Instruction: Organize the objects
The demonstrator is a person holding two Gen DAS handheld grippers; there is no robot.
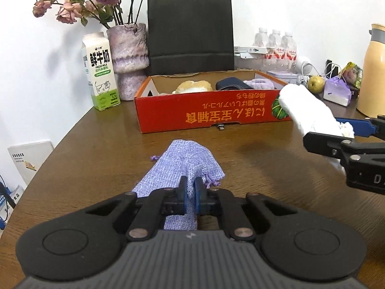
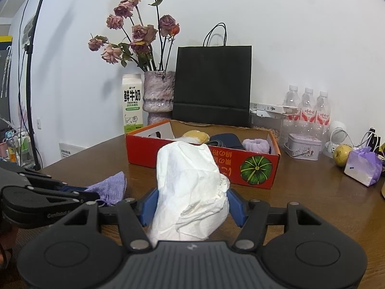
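- Left gripper (image 1: 190, 186) has its jaws clamped tight on the lilac pouch (image 1: 182, 166), which lies on the table (image 1: 101, 144) in front of the red box (image 1: 207, 110).
- Right gripper (image 2: 192, 207) has its jaws gripping a white bundle (image 2: 190, 187), held up just short of the box's near wall.
- Inside the box: a dark pouch (image 2: 226, 139) and a purple roll (image 2: 255, 144).
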